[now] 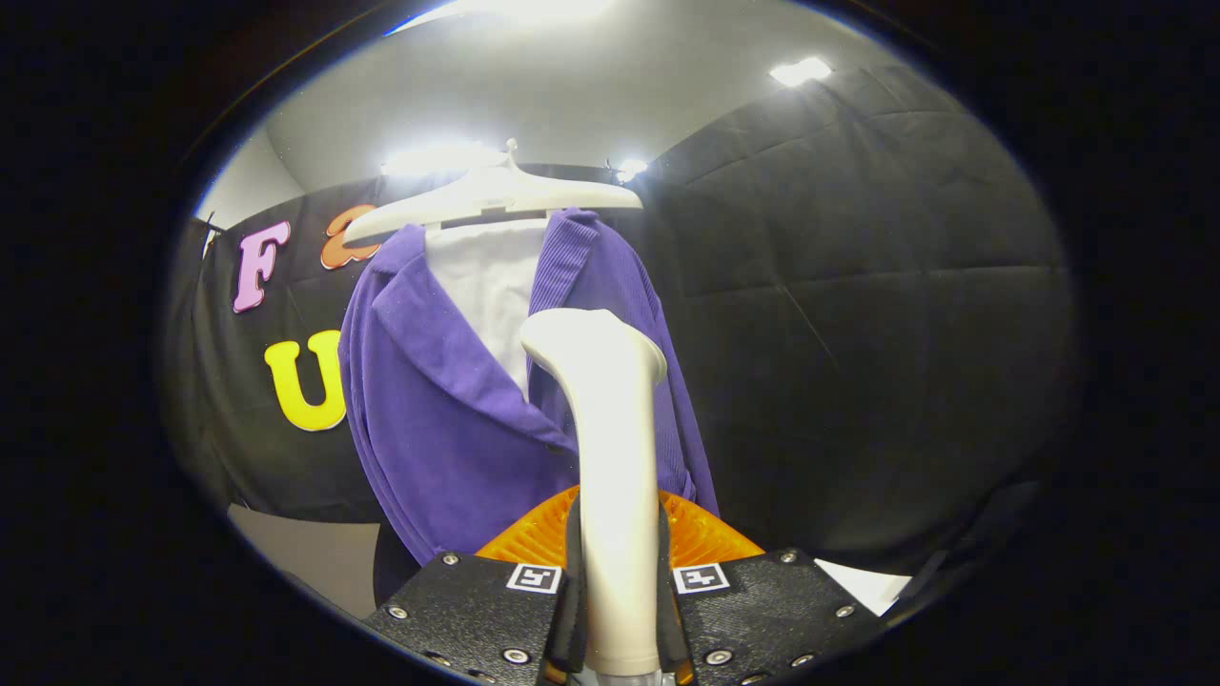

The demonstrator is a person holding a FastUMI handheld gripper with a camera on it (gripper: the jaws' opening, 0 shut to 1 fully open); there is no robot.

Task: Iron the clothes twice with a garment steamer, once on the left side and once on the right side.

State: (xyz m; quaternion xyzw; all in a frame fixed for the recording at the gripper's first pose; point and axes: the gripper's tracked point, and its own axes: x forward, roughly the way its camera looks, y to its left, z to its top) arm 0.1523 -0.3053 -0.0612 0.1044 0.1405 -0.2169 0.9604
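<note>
Between the fingers (620,581): a pale, upright garment steamer (610,457), pinched on both sides.
Its head meets the hanging purple jacket (448,419) beyond.

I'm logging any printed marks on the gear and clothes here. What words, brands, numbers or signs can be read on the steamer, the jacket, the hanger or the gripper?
Steamer, held between the gripper fingers: no text.
Purple jacket: no label to read.
White hanger: no text.
Gripper tops: two square black-and-white coded markers, patterns, not words.
</note>
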